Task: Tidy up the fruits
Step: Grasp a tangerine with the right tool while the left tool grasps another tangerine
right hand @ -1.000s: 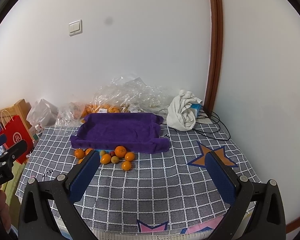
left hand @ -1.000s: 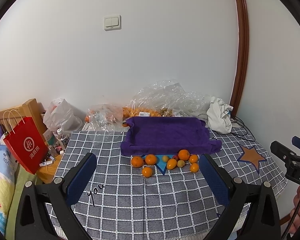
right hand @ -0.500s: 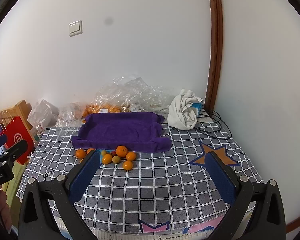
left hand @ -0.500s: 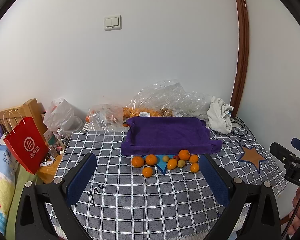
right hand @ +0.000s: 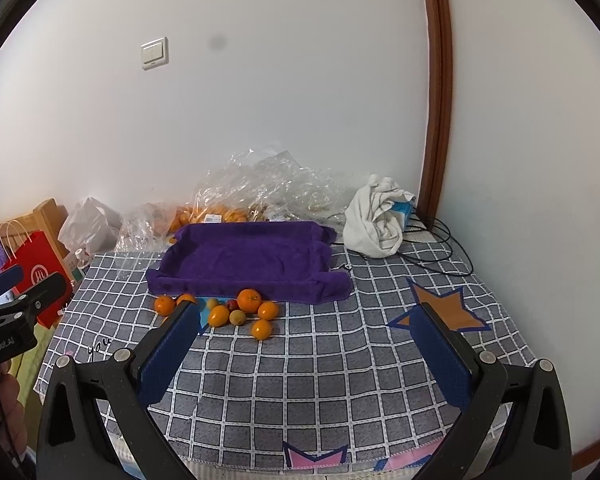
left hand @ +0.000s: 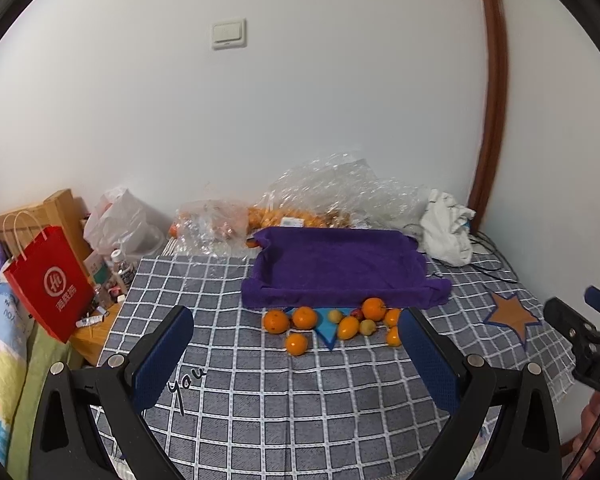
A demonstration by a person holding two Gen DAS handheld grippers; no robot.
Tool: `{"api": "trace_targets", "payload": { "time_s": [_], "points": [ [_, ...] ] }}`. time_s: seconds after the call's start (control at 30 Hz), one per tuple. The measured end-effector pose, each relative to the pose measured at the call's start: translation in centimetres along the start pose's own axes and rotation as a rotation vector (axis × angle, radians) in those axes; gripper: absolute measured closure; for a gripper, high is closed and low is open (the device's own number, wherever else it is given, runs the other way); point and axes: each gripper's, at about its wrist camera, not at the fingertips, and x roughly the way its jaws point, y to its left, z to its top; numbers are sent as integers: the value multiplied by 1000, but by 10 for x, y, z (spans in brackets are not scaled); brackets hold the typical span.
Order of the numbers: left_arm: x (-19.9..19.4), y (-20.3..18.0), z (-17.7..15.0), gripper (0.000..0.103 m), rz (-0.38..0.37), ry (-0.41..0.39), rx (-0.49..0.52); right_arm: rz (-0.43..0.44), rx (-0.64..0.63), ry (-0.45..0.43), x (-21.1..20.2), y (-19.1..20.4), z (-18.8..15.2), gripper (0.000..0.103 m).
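Several oranges (left hand: 304, 317) and small yellow-green fruits (left hand: 367, 326) lie in a cluster on the grey checked cloth, just in front of a purple towel-lined tray (left hand: 340, 268). The cluster also shows in the right wrist view (right hand: 249, 300) before the tray (right hand: 252, 260). My left gripper (left hand: 294, 332) is open and empty, held above the near cloth, short of the fruit. My right gripper (right hand: 310, 316) is open and empty, to the right of the fruit. Each gripper shows at the edge of the other's view.
Clear plastic bags with more oranges (left hand: 284, 218) lie behind the tray against the wall. A white crumpled cloth (left hand: 448, 228) and black cables sit at the back right. A red paper bag (left hand: 50, 284) and bottles stand off the left edge.
Both grippers have drifted slightly; the view of the fruit and tray has shifted a little. Nothing was taken hold of.
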Motion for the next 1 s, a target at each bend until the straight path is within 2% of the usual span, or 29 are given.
{"api": "trace_targets", "payload": {
  "time_s": [0.23,0.33,0.43,0.5,0.6,0.67,0.93,1.0],
  "points": [
    [42,14,-8,0,43,59,-1,9,5,56,52,2,-15,0],
    [63,21,-13,0,48,84,-2,23,7,79,78,2,-23,0],
    [88,27,-22,1,22,125,20,34,27,118,106,2,-33,3],
    [106,33,-29,1,36,157,16,45,31,150,125,4,-40,5],
    [132,43,-37,5,23,222,-15,52,28,198,154,11,-50,13],
    [146,49,-42,5,30,256,-22,53,20,218,171,17,-57,22],
    [175,76,-57,5,36,306,-58,119,-22,295,229,41,-73,46],
    [182,82,-60,5,36,320,-72,123,-13,313,242,42,-75,47]
  ]
}}
